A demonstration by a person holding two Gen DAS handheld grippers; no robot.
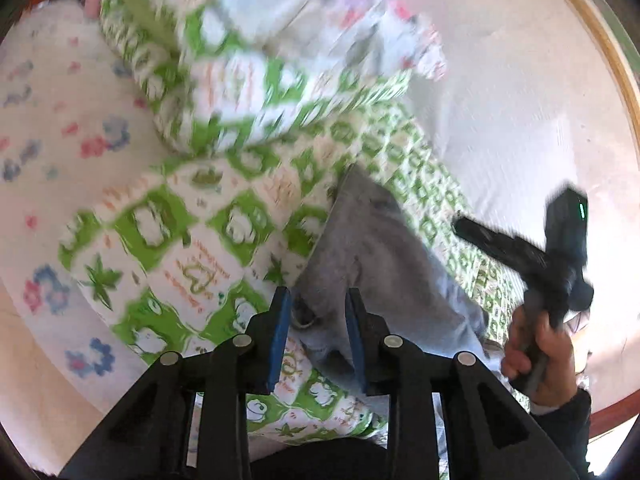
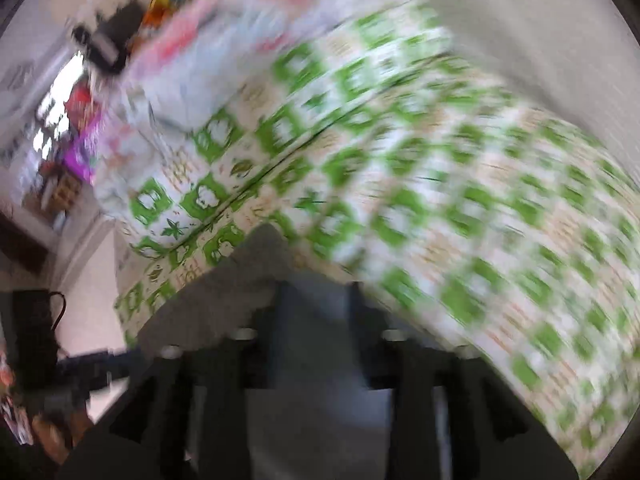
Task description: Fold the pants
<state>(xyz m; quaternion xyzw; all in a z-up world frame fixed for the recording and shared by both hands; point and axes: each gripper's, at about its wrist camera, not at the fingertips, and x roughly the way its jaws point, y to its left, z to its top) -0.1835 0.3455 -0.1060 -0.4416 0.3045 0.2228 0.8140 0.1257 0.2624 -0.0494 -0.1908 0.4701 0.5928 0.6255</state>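
**Q:** White bedding (image 1: 500, 92) fills the background of the left wrist view. What lies on it?

**A:** A green-and-white printed quilt (image 1: 168, 216) is spread across the bedding, beside a pale sheet with blue and pink flowers (image 1: 60, 152). A wooden bed edge (image 1: 596, 44) curves past the bedding on the far side from the quilt. The grey pants (image 1: 360, 240) lie on top of the quilt, their pointed end reaching toward its middle.

**Q:** How does the left gripper (image 1: 318, 316) stand relative to the quilt?

**A:** It hangs over the quilt's near edge. Its blue-padded fingers (image 1: 280, 332) are set a narrow gap apart, with grey pants fabric lying between them. Whether the pads press the cloth cannot be told.

**Q:** Where is the right gripper (image 1: 520, 248) in that view?

**A:** It is held above the quilt's far-right border, the person's hand (image 1: 536, 352) wrapped around its handle. A green light shows on its body. Its fingers cannot be made out from this side.

**Q:** What does the right wrist view add?

**A:** This view is heavily blurred. The quilt (image 2: 440, 200) fills most of it, and the grey pants (image 2: 248, 280) cover the right gripper (image 2: 316, 312) in front of the quilt, draping over its dark fingers (image 2: 360, 320). Their spacing cannot be told. Beyond the quilt's left edge, room clutter is too smeared to identify.
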